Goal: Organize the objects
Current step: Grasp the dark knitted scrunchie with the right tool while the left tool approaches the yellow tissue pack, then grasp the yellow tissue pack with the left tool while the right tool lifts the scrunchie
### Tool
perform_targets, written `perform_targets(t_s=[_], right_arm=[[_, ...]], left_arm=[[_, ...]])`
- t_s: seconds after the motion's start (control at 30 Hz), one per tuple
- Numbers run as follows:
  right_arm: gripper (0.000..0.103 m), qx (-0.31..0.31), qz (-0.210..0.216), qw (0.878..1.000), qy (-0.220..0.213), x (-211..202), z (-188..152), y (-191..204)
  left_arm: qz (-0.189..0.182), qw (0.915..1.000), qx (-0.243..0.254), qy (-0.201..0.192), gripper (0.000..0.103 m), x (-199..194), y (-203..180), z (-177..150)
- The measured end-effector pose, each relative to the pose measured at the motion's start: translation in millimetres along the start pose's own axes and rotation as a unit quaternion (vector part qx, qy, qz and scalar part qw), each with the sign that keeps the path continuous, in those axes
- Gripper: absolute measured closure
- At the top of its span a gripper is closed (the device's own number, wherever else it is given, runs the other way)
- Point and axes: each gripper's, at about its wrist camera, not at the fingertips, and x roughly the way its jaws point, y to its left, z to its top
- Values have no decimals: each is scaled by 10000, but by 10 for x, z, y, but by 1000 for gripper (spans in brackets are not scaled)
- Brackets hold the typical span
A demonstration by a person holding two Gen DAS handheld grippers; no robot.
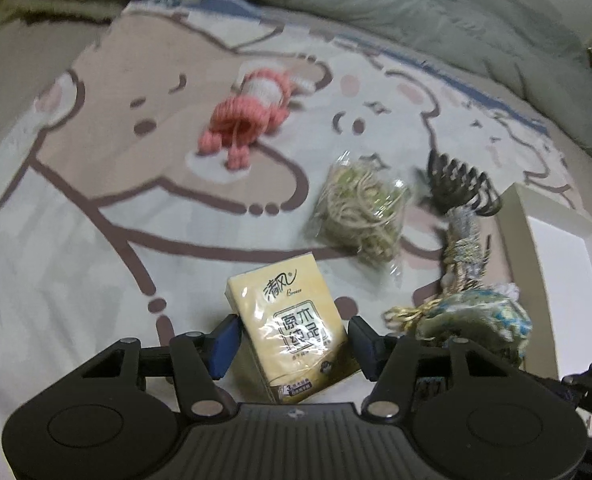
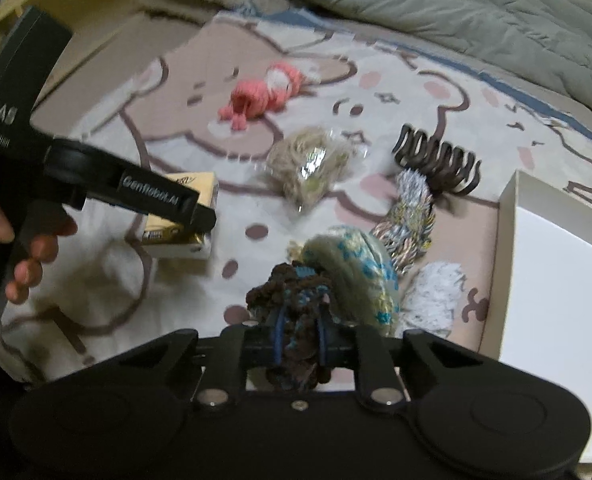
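Between the left gripper's (image 1: 292,346) half-open pads stands the tissue pack (image 1: 292,332), near on the bedsheet (image 1: 76,240); whether they press it cannot be told. Light, soft and film-slick, it wants holding across its flat sides. Right of it, the right gripper (image 2: 299,346) pinches the limp yarn bundle (image 2: 347,272) beside the white box (image 2: 511,200).

Each camera sits on its own gripper and looks steeply down along the fingers, close to the bedsheet (image 1: 96,240). The left view faces the tissue pack (image 1: 292,328) from very near. The right view faces the rope toy (image 2: 335,276). Both share the pink yarn doll (image 1: 248,116), hair claw (image 2: 435,160) and white box (image 2: 555,280).
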Motion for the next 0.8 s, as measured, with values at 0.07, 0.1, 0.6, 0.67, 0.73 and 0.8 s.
perform_targets(t_s=[0.07, 0.1, 0.6, 0.67, 0.73, 0.8], right_arm=[[87, 57, 15, 9999, -140, -84, 4, -16], [87, 91, 25, 9998, -193, -123, 3, -23], [88, 1048, -59, 9848, -1387, -756, 7, -207], [88, 1151, -102, 9818, -1510, -819, -5, -237], [88, 1236, -117, 9793, -1601, -867, -22, -273], [88, 1293, -157, 9771, -1683, -911, -38, -294]], left_arm=[[-30, 9999, 92, -110, 44, -87, -22, -14], [-46, 9997, 148, -169, 44, -134, -38, -22], [-302, 9897, 963, -1012, 44, -748, -339, -232], [-370, 9879, 1038, -1091, 44, -809, -382, -244], [-407, 9858, 1121, -1185, 44, -869, -427, -259], [-435, 9830, 1216, -1308, 44, -934, -473, -272]])
